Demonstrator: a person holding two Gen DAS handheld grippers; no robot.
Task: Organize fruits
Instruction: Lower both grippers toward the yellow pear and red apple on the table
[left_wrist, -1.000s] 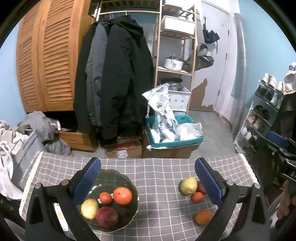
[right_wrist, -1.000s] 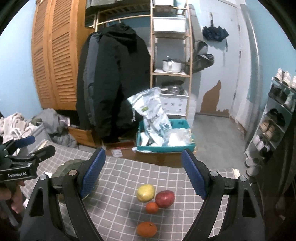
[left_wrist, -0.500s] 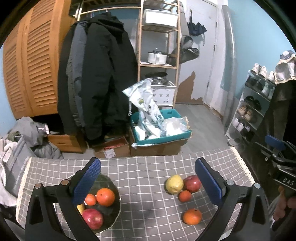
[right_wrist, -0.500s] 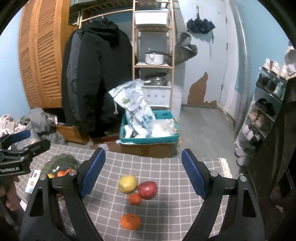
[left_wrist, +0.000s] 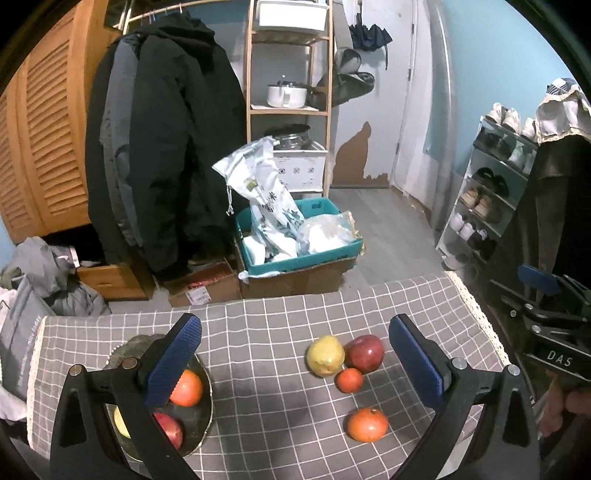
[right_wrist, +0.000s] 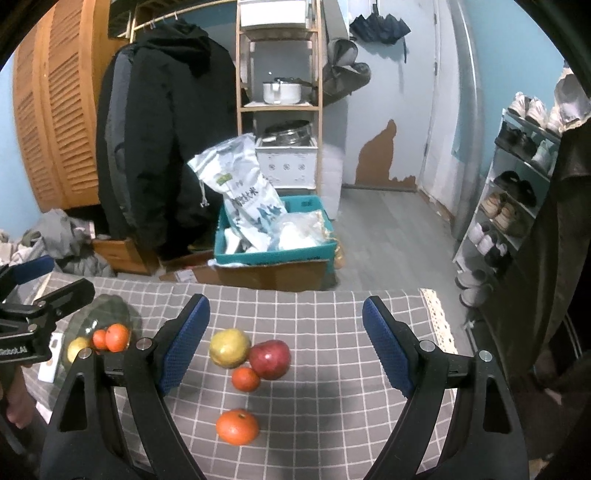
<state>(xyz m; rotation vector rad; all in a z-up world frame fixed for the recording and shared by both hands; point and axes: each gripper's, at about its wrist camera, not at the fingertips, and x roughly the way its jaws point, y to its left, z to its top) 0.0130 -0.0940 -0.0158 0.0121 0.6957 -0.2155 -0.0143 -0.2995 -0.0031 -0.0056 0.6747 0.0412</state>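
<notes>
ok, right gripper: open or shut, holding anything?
Open and empty. The right gripper has its blue pads spread wide above the loose fruit, with the red apple lying on the cloth.

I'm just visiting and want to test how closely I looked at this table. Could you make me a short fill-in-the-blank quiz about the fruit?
1. The number of fruits lying loose on the checked tablecloth is ____.
2. The yellow pear touches a red ____.
3. The other fruits sit in a dark ____ at the left.
4. The jaws of both the left gripper and the right gripper stand ____.

Missing words: four; apple; bowl; open
</notes>
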